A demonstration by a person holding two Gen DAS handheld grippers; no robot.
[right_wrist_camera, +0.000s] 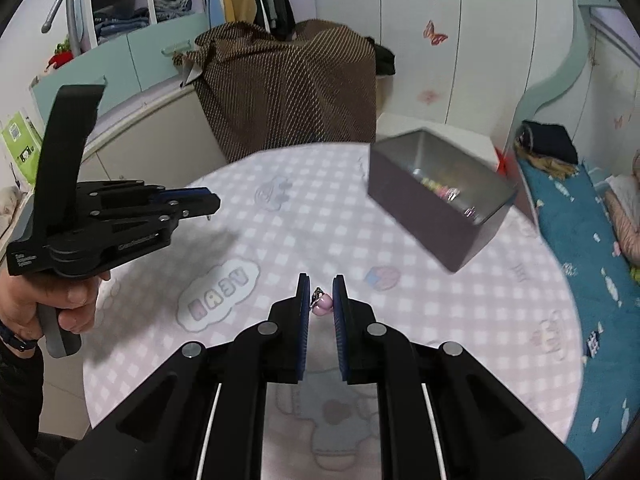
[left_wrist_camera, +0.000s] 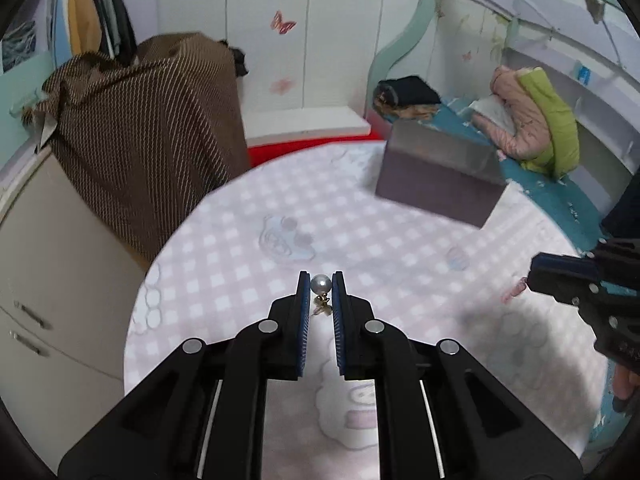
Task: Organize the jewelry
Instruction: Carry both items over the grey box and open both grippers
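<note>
- Above the round bench [left_wrist_camera: 224, 248] with its pink checked cloth, the left gripper [left_wrist_camera: 321, 286] is clamped on a pearl earring [left_wrist_camera: 321, 283]; the grey pearl sits between the fingertips and a small gold part hangs just under it.
- In the right wrist view, the right gripper [right_wrist_camera: 321, 294] is clamped on a pink earring [right_wrist_camera: 322, 305], with a small metal part showing at its upper left, against the left finger.
- On the far right of the bench stands an open box [right_wrist_camera: 420, 216] with dark outer walls and a shiny inside; a few small pink and bright pieces lie along its inner far wall, too blurred to tell apart.
- Both earrings are held in the air, well apart from the box.
- The left gripper also shows at the left of the right wrist view, held by a hand [right_wrist_camera: 60, 304] and casting a shadow on the cloth.
- Behind the bench a brown striped cloth [left_wrist_camera: 148, 136] covers some furniture; a bed [right_wrist_camera: 568, 216] with a blue cover lies to the right.
</note>
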